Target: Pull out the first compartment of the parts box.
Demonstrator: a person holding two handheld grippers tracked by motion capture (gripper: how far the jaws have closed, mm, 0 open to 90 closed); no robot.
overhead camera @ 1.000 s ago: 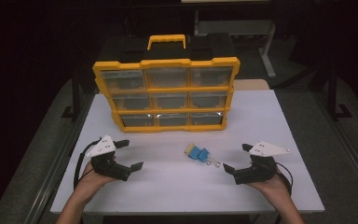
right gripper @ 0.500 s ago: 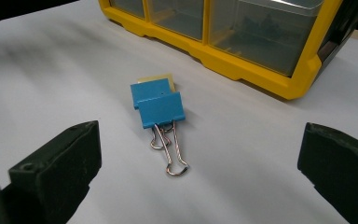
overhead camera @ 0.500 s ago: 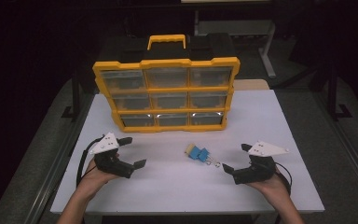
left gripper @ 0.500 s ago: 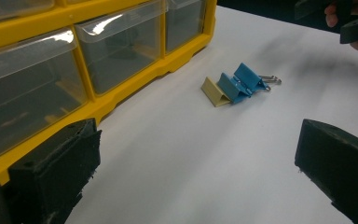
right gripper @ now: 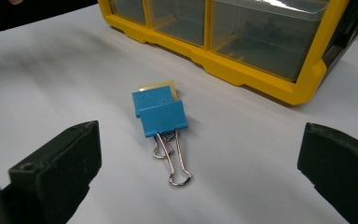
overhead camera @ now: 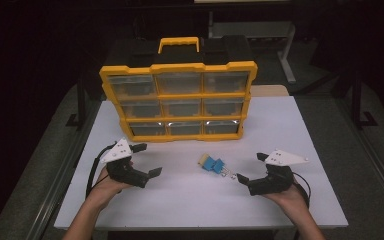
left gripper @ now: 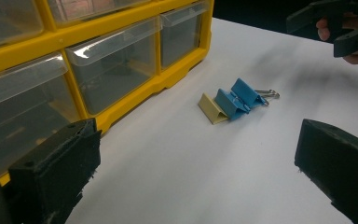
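Near the middle of the white rectangular table (overhead camera: 300, 125): a short row of small metal binder clips (overhead camera: 212, 164), two blue ones and a pale yellow one, lying touching each other. Long axis of the row diagonal, from far left to near right. Yellow clip at the far-left end, toward the cabinet; thin silver wire handles pointing near and right, toward the right gripper (overhead camera: 252, 169). In the right gripper view, the blue clips (right gripper: 160, 112) lying straight ahead between the two black jaws, wire loops aimed back at the camera, yellow clip peeking out behind.

Farther back, just beyond the clips: a yellow plastic drawer cabinet (overhead camera: 177, 101) with nine clear drawers and a yellow carry handle on top, standing upright on the table, all drawers closed.

Left gripper (overhead camera: 146, 160) held low over the near-left part of the table, jaws spread wide, nothing between them; well apart from the clips, which show in the left gripper view (left gripper: 235, 100) ahead and slightly right.

Right gripper at the near right, jaws likewise wide apart and empty, tips near the wire handles but not touching them.
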